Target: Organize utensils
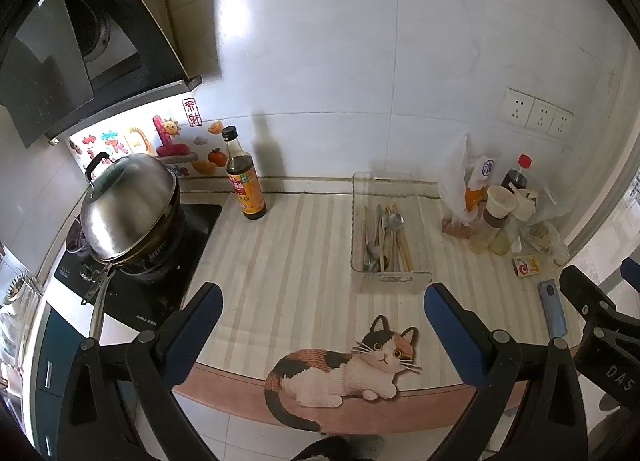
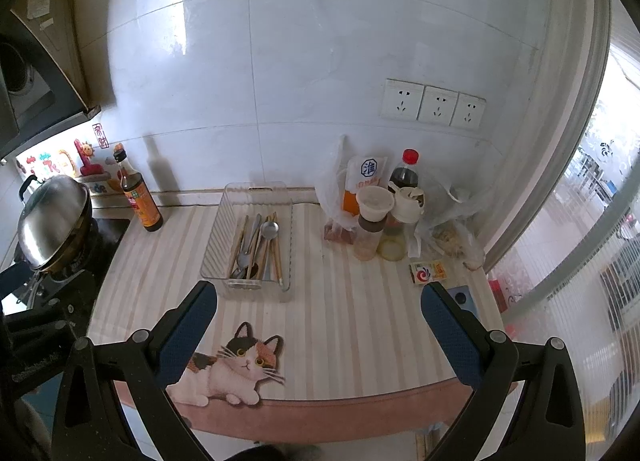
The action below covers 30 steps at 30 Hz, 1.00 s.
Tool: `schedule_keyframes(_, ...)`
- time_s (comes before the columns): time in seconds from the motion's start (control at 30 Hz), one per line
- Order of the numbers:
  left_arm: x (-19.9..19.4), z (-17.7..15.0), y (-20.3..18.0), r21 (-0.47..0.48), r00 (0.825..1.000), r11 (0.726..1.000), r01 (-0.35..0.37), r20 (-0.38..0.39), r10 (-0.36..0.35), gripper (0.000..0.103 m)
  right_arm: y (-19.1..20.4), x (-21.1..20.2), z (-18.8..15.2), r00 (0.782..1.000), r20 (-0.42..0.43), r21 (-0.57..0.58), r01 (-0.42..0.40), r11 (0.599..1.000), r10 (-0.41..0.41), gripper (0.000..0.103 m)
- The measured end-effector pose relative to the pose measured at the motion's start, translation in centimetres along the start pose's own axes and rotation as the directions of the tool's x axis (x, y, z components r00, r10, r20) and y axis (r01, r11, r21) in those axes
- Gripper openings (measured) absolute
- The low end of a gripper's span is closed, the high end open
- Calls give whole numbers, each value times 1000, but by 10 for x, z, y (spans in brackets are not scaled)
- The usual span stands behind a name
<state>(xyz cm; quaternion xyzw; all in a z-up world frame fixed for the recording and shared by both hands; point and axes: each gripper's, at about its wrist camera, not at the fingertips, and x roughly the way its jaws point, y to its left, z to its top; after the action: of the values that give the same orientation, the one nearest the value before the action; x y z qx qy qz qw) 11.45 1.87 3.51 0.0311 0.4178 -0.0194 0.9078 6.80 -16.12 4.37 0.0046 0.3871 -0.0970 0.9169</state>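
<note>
- Both of my tools hovered empty: left hand-held gripper [image 1: 324, 325] and right hand-held gripper [image 2: 318, 321] released, jaws wide.
- Utensils [image 2: 256, 247] lay jumbled inside the clear tray [image 2: 212, 249], mid-surface [image 2: 348, 341].
- Advised: descend vertically, pinch one handle.
- Clearance: open room before the tray; condiment bottles [image 2: 380, 221] crowded right, front edge near.

Both wrist cameras look down and forward from just off the striped tabletop's [image 1: 304, 245] front edge toward the white tiled wall, the left further left, sharing the clear plastic utensil tray [image 1: 390, 229] [image 2: 250, 241].
</note>
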Motion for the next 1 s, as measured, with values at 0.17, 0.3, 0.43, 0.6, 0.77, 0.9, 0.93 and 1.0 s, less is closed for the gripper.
schedule_keyframes(0.17, 0, 0, 0, 4, 1000, 1000, 3, -2, -3, 103, 0, 0, -1, 1000, -1, 4, -2, 1000, 2, 103)
schedule_keyframes(0.3, -1, 0, 1, 4, 1000, 1000, 0, 0, 0, 103, 0, 0, 0, 1000, -1, 3, -2, 1000, 2, 103)
schedule_keyframes(0.43, -1, 1, 1, 4, 1000, 1000, -5, 1, 5, 103, 0, 1, 0, 1000, -2, 2, -3, 1000, 3, 103)
schedule_keyframes(0.6, -2, 4, -1, 2, 1000, 1000, -12, 3, 12, 103, 2, 0, -3, 1000, -4, 0, -5, 1000, 5, 103)
schedule_keyframes(0.77, -2, 5, -1, -1, 1000, 1000, -19, 4, 19, 103, 2, 1, -6, 1000, -8, -4, -7, 1000, 7, 103)
schedule_keyframes(0.9, -1, 5, -1, -1, 1000, 1000, -20, 5, 20, 103, 1, 1, -7, 1000, -12, -9, -5, 1000, 4, 103)
schedule_keyframes(0.93, -2, 4, -1, -1, 1000, 1000, -19, 4, 19, 103, 0, 2, -4, 1000, -12, -11, -6, 1000, 5, 103)
schedule_keyframes(1.0, -2, 5, -1, -1, 1000, 1000, -18, 4, 18, 103, 0, 2, -4, 1000, -12, -10, -5, 1000, 5, 103)
